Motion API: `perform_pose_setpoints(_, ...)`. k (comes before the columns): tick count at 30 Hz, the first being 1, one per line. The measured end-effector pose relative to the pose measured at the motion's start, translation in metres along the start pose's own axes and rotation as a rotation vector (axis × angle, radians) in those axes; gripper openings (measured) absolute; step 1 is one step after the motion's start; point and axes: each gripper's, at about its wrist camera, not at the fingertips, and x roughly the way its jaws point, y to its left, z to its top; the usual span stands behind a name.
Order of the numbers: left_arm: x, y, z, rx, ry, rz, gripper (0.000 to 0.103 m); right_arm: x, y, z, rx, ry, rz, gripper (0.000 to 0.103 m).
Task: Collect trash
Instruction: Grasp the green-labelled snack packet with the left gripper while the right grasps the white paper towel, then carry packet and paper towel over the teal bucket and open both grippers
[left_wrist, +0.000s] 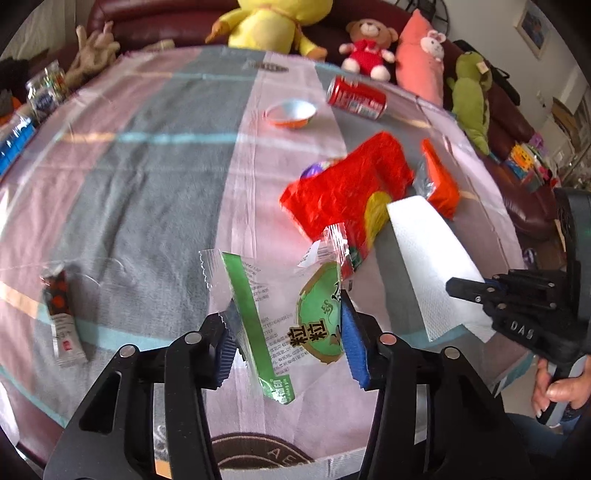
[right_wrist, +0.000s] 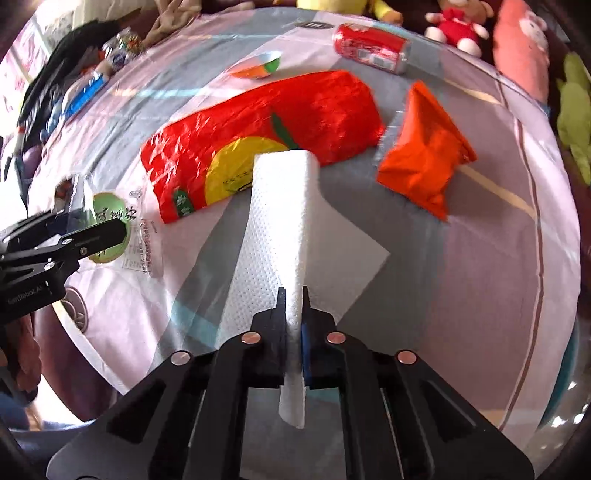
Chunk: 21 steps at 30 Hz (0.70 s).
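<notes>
Striped cloth (left_wrist: 147, 177) covers the table; plush toys line the sofa behind. Left wrist view: left gripper (left_wrist: 288, 339) jaws spread wide around a clear green-label wrapper (left_wrist: 280, 314), pads not visibly pressing it. One small dark sachet (left_wrist: 61, 314) near the left edge, one red can (left_wrist: 356, 98) lying by the far edge, one empty bowl (left_wrist: 291, 112) beside it. Jars at far left, cut off and blurred.

Right wrist view: right gripper (right_wrist: 293, 295) clamped on a white paper towel (right_wrist: 280, 221), which overlaps the red plastic bag (right_wrist: 258, 125). One orange packet (right_wrist: 424, 162) just right; bag contents hidden.
</notes>
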Motion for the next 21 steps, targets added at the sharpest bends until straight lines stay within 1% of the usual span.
perform_pose_setpoints(3,-0.012,-0.01,0.006,0.021,-0.021,-0.011,0.05,-0.019,-0.017,-0.001,0.053,-0.041,0.009,0.005)
perform_pose_setpoints(5,-0.017,-0.021,0.011,0.048,-0.032,-0.021,0.05,-0.032,-0.035,-0.002,0.101,-0.067,0.018,0.005)
perform_pose_setpoints(9,-0.017,-0.047,0.02,0.09,-0.03,-0.06,0.05,-0.053,-0.068,-0.008,0.188,-0.104,0.043,0.005)
perform_pose_setpoints(15,-0.004,-0.104,0.031,0.187,-0.012,-0.106,0.05,-0.08,-0.119,-0.026,0.299,-0.162,0.029,0.005)
perform_pose_setpoints(21,0.01,-0.175,0.04,0.307,-0.004,-0.149,0.05,-0.108,-0.173,-0.053,0.4,-0.221,0.003,0.005)
